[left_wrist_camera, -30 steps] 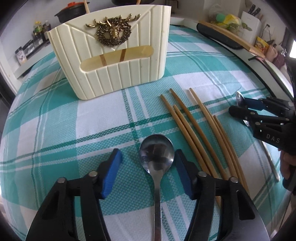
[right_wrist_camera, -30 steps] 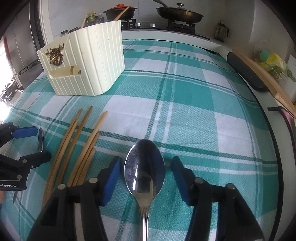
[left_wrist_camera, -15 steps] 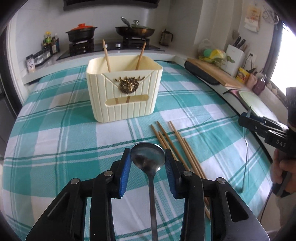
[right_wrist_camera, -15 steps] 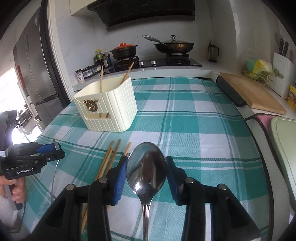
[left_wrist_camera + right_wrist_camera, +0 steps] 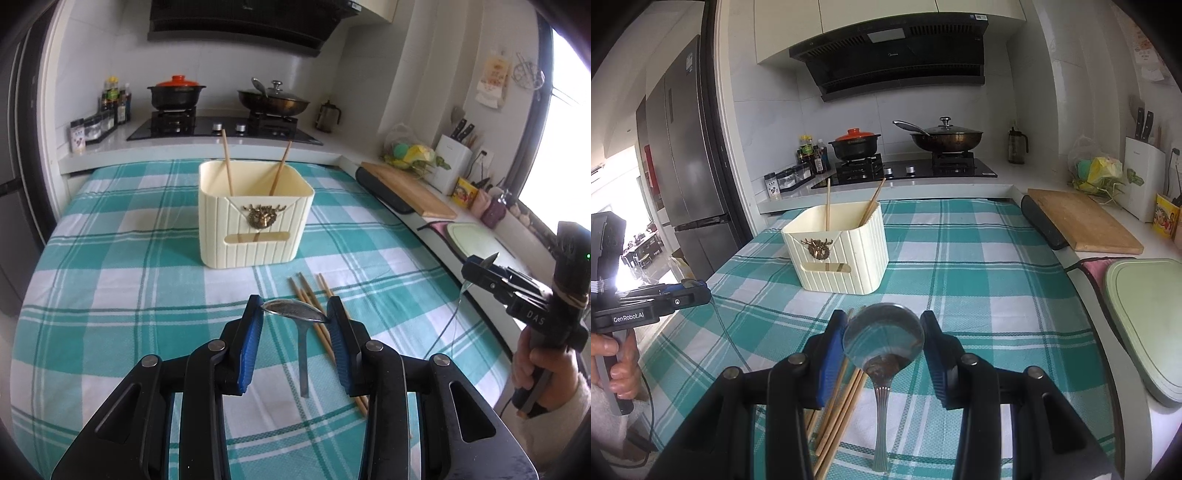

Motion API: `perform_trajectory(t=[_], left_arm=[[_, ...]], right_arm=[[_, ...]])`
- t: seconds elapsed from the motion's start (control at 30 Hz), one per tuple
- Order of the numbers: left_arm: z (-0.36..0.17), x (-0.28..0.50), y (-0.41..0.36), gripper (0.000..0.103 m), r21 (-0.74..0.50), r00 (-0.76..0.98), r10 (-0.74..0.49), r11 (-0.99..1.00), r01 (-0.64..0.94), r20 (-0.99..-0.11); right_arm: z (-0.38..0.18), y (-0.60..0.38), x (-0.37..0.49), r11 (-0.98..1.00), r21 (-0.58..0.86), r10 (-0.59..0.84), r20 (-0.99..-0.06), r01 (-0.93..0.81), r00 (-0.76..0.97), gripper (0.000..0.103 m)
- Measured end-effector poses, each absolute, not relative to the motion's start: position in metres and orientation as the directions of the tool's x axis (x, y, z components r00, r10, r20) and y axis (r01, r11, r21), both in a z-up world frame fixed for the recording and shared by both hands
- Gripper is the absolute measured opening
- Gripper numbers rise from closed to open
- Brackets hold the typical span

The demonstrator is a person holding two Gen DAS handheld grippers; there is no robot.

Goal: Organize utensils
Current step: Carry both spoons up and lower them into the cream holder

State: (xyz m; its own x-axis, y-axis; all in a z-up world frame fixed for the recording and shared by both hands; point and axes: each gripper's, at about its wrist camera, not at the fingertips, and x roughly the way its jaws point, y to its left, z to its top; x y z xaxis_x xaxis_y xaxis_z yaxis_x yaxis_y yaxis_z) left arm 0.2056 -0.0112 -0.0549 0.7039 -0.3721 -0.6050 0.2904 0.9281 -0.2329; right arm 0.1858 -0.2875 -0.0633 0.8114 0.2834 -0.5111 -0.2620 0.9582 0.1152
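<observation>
Both wrist views look forward and slightly down along their jaws, sharing the cream holder (image 5: pixel 255 225) (image 5: pixel 838 251) and stove (image 5: pixel 225 127) (image 5: pixel 905 170) from neighbouring angles.

Kitchen with white tiled walls (image 5: pixel 768 122). A black range hood (image 5: pixel 897 55) hangs above a gas hob (image 5: pixel 908 171) on the far counter, white cabinets (image 5: pixel 886 22) over it. A steel refrigerator (image 5: pixel 687 155) stands at left. Daylight enters through a window (image 5: pixel 569 122) at right. A teal checked tablecloth (image 5: pixel 979 258) covers the near table.

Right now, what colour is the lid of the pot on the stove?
Orange-red, on the black pot; the right wrist view shows it best.
</observation>
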Motion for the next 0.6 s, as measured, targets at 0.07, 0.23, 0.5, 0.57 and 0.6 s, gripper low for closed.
perform_trajectory(t=[0.07,0.23,0.5,0.57,0.6], left_arm=[[-0.053,0.206,-0.011,0.036,-0.233,0.707,-0.372,0.928,0.29,-0.602],[-0.051,0.207,-0.011,0.036,-0.23,0.708,-0.372,0.928,0.293,-0.6],[-0.04,0.211,-0.009,0.035,-0.248,0.697,-0.401,0.916,0.315,-0.595],[-0.034,0.213,-0.007,0.035,-0.255,0.694,-0.412,0.911,0.324,-0.591],[-0.03,0.215,-0.005,0.035,-0.258,0.693,-0.418,0.908,0.329,-0.588]], right_arm=[[-0.061,-0.287,0.185,0.959,0.112,0.279,-0.505,-0.259,0.817,0.041],[-0.054,-0.289,0.188,0.961,0.107,0.273,-0.494,-0.254,0.826,0.041],[-0.035,-0.289,0.2,0.958,0.084,0.278,-0.49,-0.273,0.826,0.041],[-0.029,-0.288,0.204,0.957,0.078,0.281,-0.489,-0.28,0.826,0.041],[-0.025,-0.287,0.207,0.956,0.077,0.284,-0.487,-0.284,0.826,0.041]])
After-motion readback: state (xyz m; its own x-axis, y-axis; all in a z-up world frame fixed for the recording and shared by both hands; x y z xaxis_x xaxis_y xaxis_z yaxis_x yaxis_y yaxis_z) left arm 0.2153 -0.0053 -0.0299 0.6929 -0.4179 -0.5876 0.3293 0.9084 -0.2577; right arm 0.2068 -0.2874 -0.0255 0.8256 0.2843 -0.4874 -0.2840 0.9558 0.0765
